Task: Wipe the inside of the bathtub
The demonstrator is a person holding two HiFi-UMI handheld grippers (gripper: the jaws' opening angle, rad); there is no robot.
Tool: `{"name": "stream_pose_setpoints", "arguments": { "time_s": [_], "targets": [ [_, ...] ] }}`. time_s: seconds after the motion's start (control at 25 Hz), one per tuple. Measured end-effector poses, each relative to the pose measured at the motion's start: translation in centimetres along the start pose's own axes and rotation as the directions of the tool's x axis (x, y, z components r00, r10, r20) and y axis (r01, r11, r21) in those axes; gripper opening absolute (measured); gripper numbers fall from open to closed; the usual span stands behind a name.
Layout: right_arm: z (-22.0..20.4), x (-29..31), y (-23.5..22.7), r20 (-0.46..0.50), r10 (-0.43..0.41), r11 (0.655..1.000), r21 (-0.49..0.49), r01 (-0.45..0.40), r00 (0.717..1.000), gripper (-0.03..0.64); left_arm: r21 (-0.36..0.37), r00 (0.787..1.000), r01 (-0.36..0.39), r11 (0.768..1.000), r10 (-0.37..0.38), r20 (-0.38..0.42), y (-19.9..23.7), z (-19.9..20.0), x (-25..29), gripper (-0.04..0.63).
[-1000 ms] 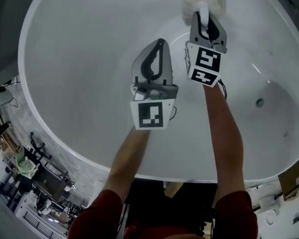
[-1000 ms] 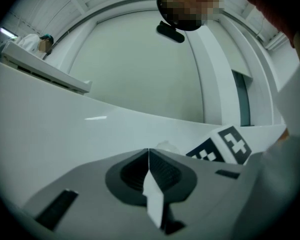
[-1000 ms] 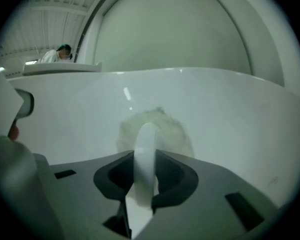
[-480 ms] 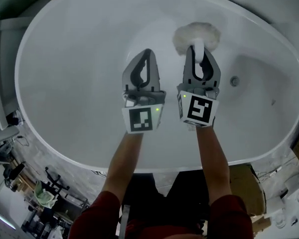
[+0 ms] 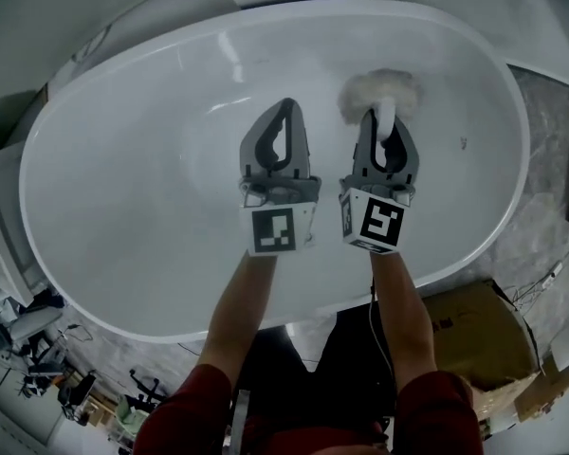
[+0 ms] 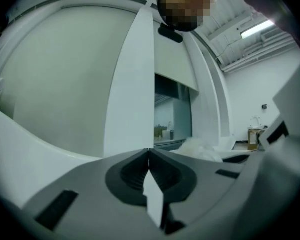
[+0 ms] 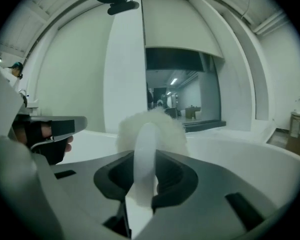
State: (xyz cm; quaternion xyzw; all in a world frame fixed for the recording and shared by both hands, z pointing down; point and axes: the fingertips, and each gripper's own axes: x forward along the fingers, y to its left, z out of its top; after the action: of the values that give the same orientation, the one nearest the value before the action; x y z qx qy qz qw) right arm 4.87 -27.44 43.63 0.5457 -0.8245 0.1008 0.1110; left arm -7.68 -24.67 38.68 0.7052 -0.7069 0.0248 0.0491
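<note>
Where the bathtub point(image 5: 123, 183) lay: a white oval tub filled most of the head view, its inside smooth and pale, with no mark, foam or wet trail that I could pick out.
Right gripper point(image 5: 386, 126): jaws were closed on the white handle point(image 5: 387, 114) of the fluffy pad point(image 5: 379, 91), held over the far right part of the basin.
Left gripper point(image 5: 286, 107): it hovered just beside the right one above the middle of the tub, jaws pressed fully together with nothing between them.
Fluffy pad: it sat at the tub's far inner wall, seemingly against it, though I could not confirm contact.
Small dark fitting point(image 5: 463, 143): it was on the right end wall, too small to identify.
Progress: I judged wiping was under way. Nothing showed which areas were done, so the left end and near wall might well have remained.
</note>
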Motion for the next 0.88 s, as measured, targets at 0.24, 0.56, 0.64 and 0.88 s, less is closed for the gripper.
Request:
{"name": "stream_pose_setpoints", "arguments": {
  "time_s": [0.24, 0.56, 0.64, 0.88],
  "targets": [
    [-0.2, 0.5, -10.5, -0.025, -0.096, 0.995, 0.016, 0.097, 0.995, 0.094, -0.001, 0.995, 0.099, 0.995, -0.099, -0.012, -9.5, -0.6, 5.2, 0.015],
    [-1.8, 5.2, -18.3, -0.054, -0.175, 0.983, 0.047, 0.178, 0.983, 0.094, 0.012, 0.985, 0.172, 0.985, -0.172, -0.021, -15.5, -1.7, 10.4, 0.015],
    [-1.9, 7.3, -18.9, -0.053, -0.182, 0.982, 0.043, 0.184, 0.982, 0.094, 0.013, 0.984, 0.177, 0.984, -0.177, -0.021, -15.5, -2.0, 11.0, 0.015],
    [-2.4, 13.8, -19.0, -0.044, -0.161, 0.985, -0.074, 0.157, 0.986, 0.094, 0.005, 0.985, 0.167, 0.986, -0.167, -0.032, -14.4, -3.5, 12.4, 0.015]
  ]
}}
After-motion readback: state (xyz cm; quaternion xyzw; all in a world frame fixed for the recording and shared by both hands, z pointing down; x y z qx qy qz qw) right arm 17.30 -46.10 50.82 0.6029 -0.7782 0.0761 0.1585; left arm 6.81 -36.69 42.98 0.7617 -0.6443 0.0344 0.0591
